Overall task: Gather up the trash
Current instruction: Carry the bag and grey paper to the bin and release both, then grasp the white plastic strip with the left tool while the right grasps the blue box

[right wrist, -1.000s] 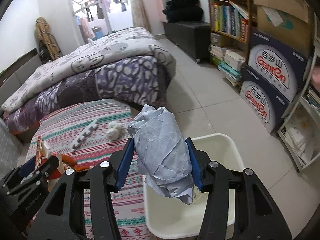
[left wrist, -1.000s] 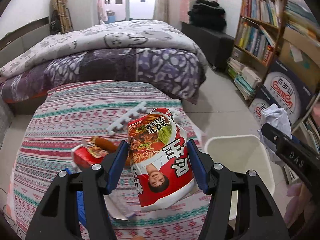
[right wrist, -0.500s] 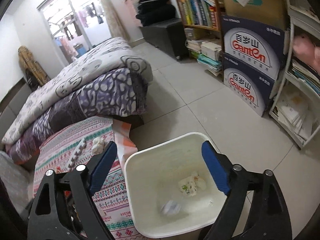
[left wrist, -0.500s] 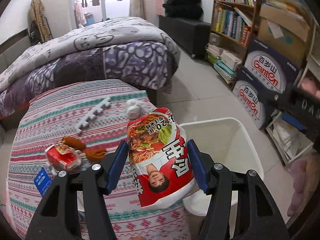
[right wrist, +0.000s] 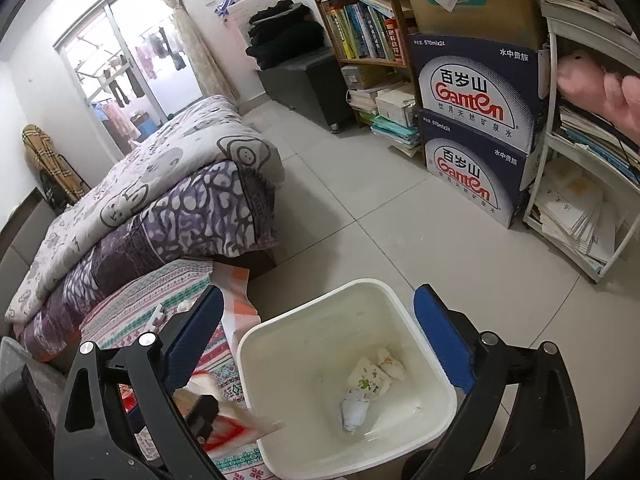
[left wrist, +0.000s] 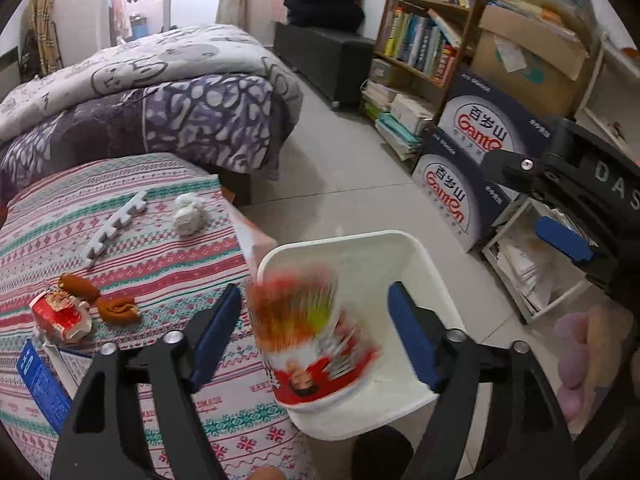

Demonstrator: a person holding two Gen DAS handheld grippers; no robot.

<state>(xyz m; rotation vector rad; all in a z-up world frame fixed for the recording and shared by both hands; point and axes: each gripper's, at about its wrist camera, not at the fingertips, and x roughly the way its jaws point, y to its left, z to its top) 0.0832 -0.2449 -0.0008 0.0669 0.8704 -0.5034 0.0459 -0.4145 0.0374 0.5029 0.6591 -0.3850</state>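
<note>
My left gripper (left wrist: 314, 292) hangs over the white bin (left wrist: 340, 240), its jaws opening. Between them a red noodle packet (left wrist: 312, 340) is blurred in mid-fall, and neither pad presses on it. In the right wrist view my right gripper (right wrist: 318, 300) stands wide above the bin (right wrist: 372, 282), jaws still opening, with nothing between them. A crumpled grey paper (right wrist: 354, 410) and a printed wrapper (right wrist: 370, 378) lie on the bin's floor. On the striped table cloth (left wrist: 160, 272) remain a small red packet (left wrist: 60, 316), brown scraps (left wrist: 116, 308), a white tissue wad (left wrist: 188, 216) and a white foam strip (left wrist: 116, 224).
A bed with a purple quilt (left wrist: 180, 120) stands behind the table. Two stacked Ganten water boxes (right wrist: 476, 128), a bookshelf (right wrist: 360, 32) and a white rack of papers (right wrist: 580, 208) line the right wall. Tiled floor (right wrist: 360, 184) lies between the bed and the boxes.
My left gripper swung right over the bin and spread its jaws, letting the noodle packet drop. My right gripper let the grey paper fall into the bin and opened wide.
</note>
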